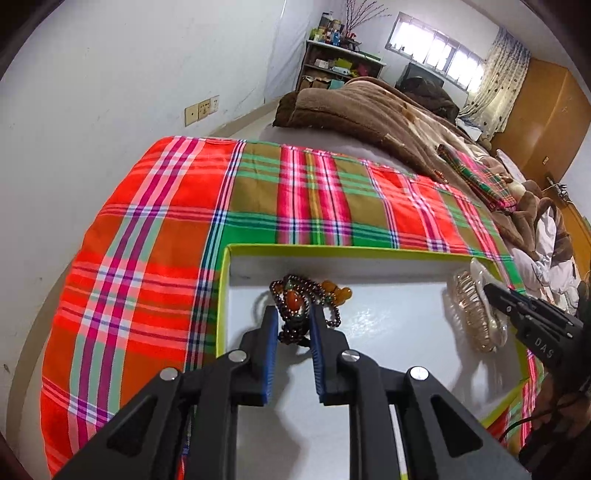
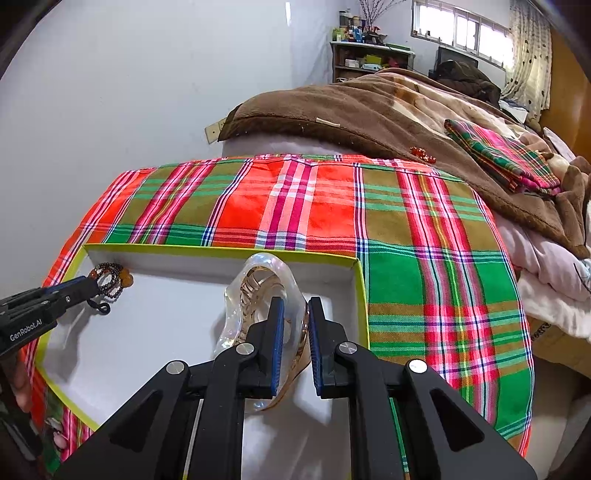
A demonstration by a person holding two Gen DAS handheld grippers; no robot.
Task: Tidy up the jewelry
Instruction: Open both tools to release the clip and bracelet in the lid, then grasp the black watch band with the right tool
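One white box with a yellow-green rim (image 1: 334, 249) is sitting on one plaid cloth (image 1: 155, 229) spread over the bed. Two pieces are lying in it. The left tongs (image 1: 293, 325) are closing narrowly on the one dark beaded bracelet (image 1: 295, 301), at 12 o'clock in the left view. The right tongs (image 2: 295, 321) are pinching one clear hair claw clip (image 2: 255, 284), near the box's far right corner. One small red bead piece (image 2: 423, 153) is resting on the brown blanket (image 2: 332, 110) at 1 o'clock.

Plaid cloth (image 2: 314, 206) over bed, brown blanket (image 2: 369, 110) behind, cluttered shelf (image 2: 369, 55) w/ window (image 2: 461, 26) beyond.
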